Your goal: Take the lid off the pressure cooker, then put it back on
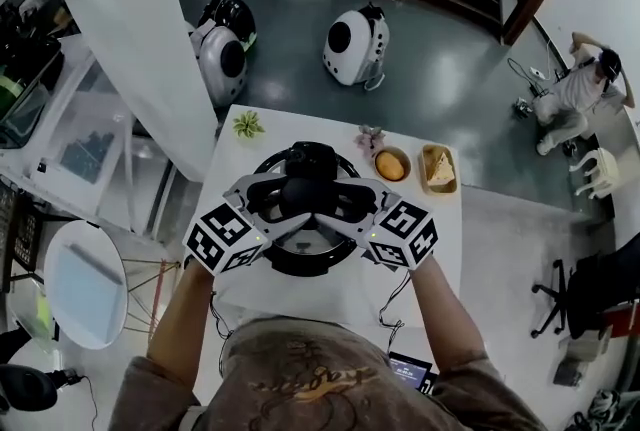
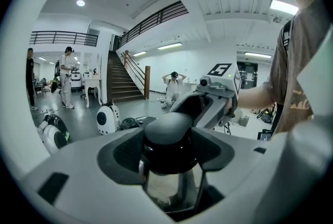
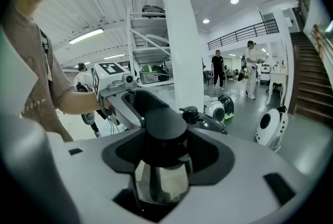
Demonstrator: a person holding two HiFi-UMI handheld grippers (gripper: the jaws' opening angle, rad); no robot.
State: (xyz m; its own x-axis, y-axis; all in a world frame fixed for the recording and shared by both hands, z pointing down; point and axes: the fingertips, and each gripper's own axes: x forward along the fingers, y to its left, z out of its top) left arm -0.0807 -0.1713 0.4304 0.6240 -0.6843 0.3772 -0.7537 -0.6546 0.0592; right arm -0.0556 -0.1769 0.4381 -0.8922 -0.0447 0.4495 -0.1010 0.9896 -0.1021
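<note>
Both the left gripper (image 1: 292, 199), from eight o'clock, and the right gripper (image 1: 326, 201), from four o'clock, pinch their fingers on the round black knob (image 1: 305, 189) of the black pressure cooker lid (image 1: 268, 162). This probably keeps the lid level. It is over the cooker (image 1: 300, 266) at the centre of the white table (image 1: 345, 297).
</note>
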